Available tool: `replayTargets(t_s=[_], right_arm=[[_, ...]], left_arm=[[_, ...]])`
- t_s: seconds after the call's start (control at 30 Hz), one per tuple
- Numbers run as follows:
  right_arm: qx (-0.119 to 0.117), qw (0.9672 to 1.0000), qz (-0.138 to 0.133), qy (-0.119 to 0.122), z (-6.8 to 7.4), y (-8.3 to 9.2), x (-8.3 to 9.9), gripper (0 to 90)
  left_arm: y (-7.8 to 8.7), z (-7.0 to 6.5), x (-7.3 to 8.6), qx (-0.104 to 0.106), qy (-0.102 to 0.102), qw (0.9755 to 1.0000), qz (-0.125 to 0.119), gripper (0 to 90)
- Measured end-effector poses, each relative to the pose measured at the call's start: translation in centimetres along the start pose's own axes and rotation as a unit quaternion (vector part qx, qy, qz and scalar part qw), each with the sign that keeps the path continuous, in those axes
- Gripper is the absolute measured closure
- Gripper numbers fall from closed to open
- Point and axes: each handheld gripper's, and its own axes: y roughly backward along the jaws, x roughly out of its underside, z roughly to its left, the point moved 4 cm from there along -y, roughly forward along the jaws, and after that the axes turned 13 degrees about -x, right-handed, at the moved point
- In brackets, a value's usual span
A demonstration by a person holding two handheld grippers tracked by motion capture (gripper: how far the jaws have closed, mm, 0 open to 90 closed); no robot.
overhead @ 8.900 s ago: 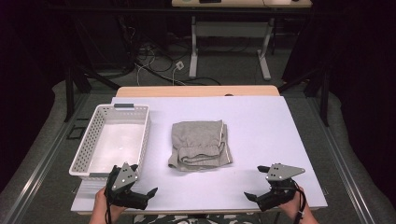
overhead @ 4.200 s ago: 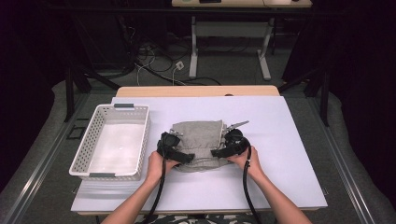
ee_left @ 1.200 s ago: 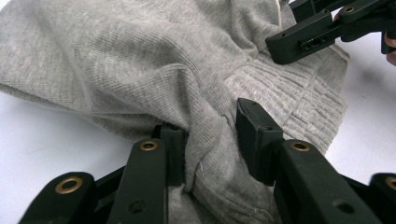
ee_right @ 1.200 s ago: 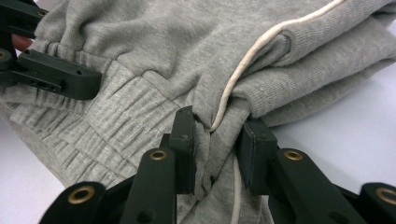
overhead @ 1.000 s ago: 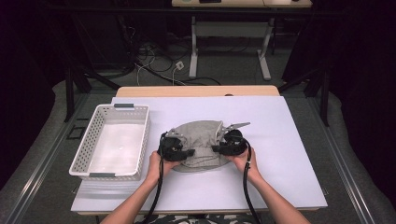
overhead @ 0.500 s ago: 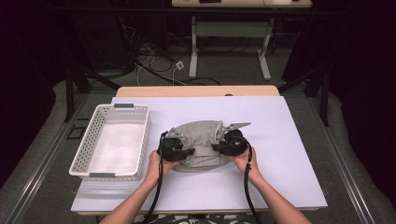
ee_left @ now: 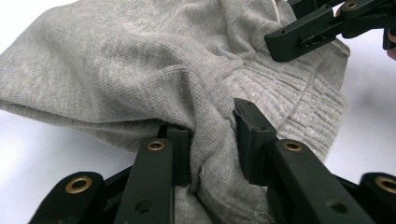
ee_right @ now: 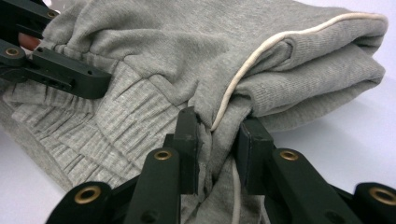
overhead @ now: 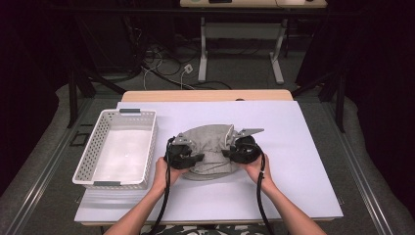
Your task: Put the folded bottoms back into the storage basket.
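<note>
Grey ribbed-knit garment (overhead: 210, 149), bunched and folded, cream piping along one edge, on white table sheet (overhead: 293, 161) just right of basket. White perforated plastic basket (overhead: 88, 159), rectangular, empty. Left gripper (overhead: 188, 157) clamped on garment's left fold; right gripper (overhead: 234, 149) clamped on piped right fold. Cables and desk legs beyond table.

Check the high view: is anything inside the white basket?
No. The white basket left of the grey garment shows only its bare floor.
</note>
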Motion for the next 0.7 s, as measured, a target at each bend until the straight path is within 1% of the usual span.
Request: replayTargets(t_s=[0.17, 0.2, 0.27, 0.3, 0.43, 0.53, 0.67, 0.7], right_arm=[[0.003, 1.0, -0.001, 0.007, 0.08, 0.18, -0.12, 72.9], [0.002, 1.0, -0.005, 0.008, 0.08, 0.18, -0.13, 72.9], [0.004, 0.9999, -0.002, 0.009, 0.11, 0.29, -0.15, 72.9], [0.004, 1.0, -0.003, 0.008, 0.17, 0.32, -0.17, 73.0], [0.004, 0.9999, -0.007, 0.013, 0.38, 0.48, -0.28, 73.1], [0.003, 0.9998, -0.008, 0.015, 0.53, 0.5, -0.36, 73.1], [0.004, 0.9997, -0.009, 0.021, 0.66, 0.6, -0.44, 73.1], [0.004, 0.9997, -0.011, 0.021, 0.69, 0.67, -0.46, 73.1]], left_arm=[[0.03, -0.02, -0.05, 0.003, 0.007, 1.0, -0.005, 71.3], [0.06, -0.04, -0.06, 0.004, 0.008, 0.9999, -0.005, 71.3], [0.1, -0.09, -0.08, 0.005, 0.009, 0.9999, -0.007, 71.4], [0.14, -0.07, -0.1, 0.005, 0.005, 1.0, -0.007, 71.4], [0.34, -0.07, -0.19, 0.007, 0.003, 1.0, -0.004, 72.3], [0.56, -0.09, -0.21, 0.007, 0.005, 0.9999, -0.005, 73.0], [0.77, -0.08, -0.24, 0.011, 0.015, 0.9998, -0.011, 73.4], [0.81, -0.06, -0.26, 0.012, 0.011, 0.9998, -0.012, 73.4]])
